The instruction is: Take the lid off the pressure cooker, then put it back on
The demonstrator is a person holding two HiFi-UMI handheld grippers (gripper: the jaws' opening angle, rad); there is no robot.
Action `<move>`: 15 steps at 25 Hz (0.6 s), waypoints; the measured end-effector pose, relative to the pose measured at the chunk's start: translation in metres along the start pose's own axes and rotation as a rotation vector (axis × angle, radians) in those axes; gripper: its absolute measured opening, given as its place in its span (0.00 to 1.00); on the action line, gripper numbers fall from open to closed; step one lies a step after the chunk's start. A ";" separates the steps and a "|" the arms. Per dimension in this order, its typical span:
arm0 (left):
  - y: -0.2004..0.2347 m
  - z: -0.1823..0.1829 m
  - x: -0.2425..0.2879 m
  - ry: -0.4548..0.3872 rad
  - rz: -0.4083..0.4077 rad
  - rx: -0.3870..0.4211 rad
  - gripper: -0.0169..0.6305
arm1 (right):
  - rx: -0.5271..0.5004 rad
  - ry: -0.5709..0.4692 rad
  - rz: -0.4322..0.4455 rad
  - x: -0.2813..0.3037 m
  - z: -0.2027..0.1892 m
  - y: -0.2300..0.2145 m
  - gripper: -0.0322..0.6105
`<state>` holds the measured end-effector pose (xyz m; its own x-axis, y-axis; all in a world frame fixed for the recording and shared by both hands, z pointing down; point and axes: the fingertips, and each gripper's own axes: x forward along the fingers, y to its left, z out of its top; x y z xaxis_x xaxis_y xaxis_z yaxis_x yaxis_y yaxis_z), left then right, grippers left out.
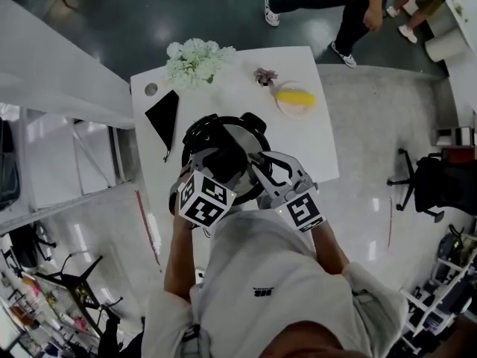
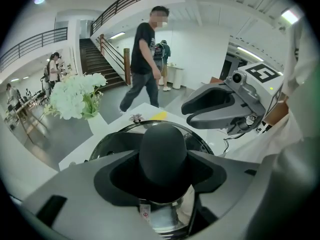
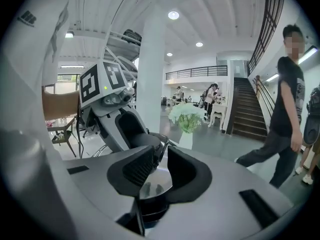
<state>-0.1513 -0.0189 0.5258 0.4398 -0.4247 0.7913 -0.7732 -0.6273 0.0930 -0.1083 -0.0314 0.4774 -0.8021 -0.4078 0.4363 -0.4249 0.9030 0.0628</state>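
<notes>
Head view, table (image 1: 231, 99): white flat top with square corners, standing on a glossy pale floor.
Head view, pressure cooker (image 1: 192, 136): round pot near the table's front edge, right in front of the person. The shiny steel lid (image 1: 238, 137) sits on it, with black fittings round the rim.
Head view, left gripper (image 1: 222, 162): reaches over the middle of the lid, its cube of square markers toward the person.
Head view, right gripper (image 1: 259, 171): comes in at the lid's near right side, just beside the left one.
Head view, other things: a bunch of white flowers (image 1: 195, 60) at the far edge, a flat black triangular piece (image 1: 164, 114) on the left, and a round plate (image 1: 279, 104) with something yellow on the right.
Left gripper view, left gripper (image 2: 164, 168): grey moulded jaws with black lining, closed round the knob (image 2: 164, 143), a smooth matt black dome clasped on both sides.
Left gripper view, lid (image 2: 202, 145): mirror-bright curved steel behind the knob, seated on the pot.
Left gripper view, background: right gripper (image 2: 192, 113) at upper right, flowers (image 2: 75, 96), and a person (image 2: 145, 59) walking past a staircase.
Right gripper view, right gripper (image 3: 159, 166): jaws drawn close, one face ribbed, the other smooth and cupped. A black handle (image 3: 150, 209) fills the gap low between them and is gripped.
Right gripper view, lid (image 3: 152, 184): polished steel shows in the gap above the handle.
Right gripper view, left gripper (image 3: 142, 140): just beyond, over the lid.
</notes>
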 end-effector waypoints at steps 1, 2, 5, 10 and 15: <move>0.000 0.000 0.000 -0.002 0.009 -0.011 0.47 | 0.012 0.010 0.004 0.000 0.000 0.000 0.19; 0.000 0.000 0.000 -0.004 0.019 -0.023 0.47 | 0.018 0.015 0.008 0.000 0.000 -0.001 0.19; 0.001 0.001 -0.001 -0.009 0.046 -0.059 0.47 | 0.028 0.026 0.020 0.000 0.000 -0.003 0.19; 0.003 0.000 -0.001 -0.019 0.091 -0.118 0.47 | 0.026 0.016 0.028 0.003 -0.001 -0.008 0.19; 0.004 -0.001 0.000 -0.029 0.129 -0.167 0.48 | 0.026 0.003 0.020 0.005 -0.002 -0.012 0.19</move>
<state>-0.1553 -0.0209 0.5264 0.3434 -0.5150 0.7854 -0.8879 -0.4505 0.0928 -0.1066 -0.0437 0.4802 -0.8091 -0.3895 0.4400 -0.4199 0.9070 0.0308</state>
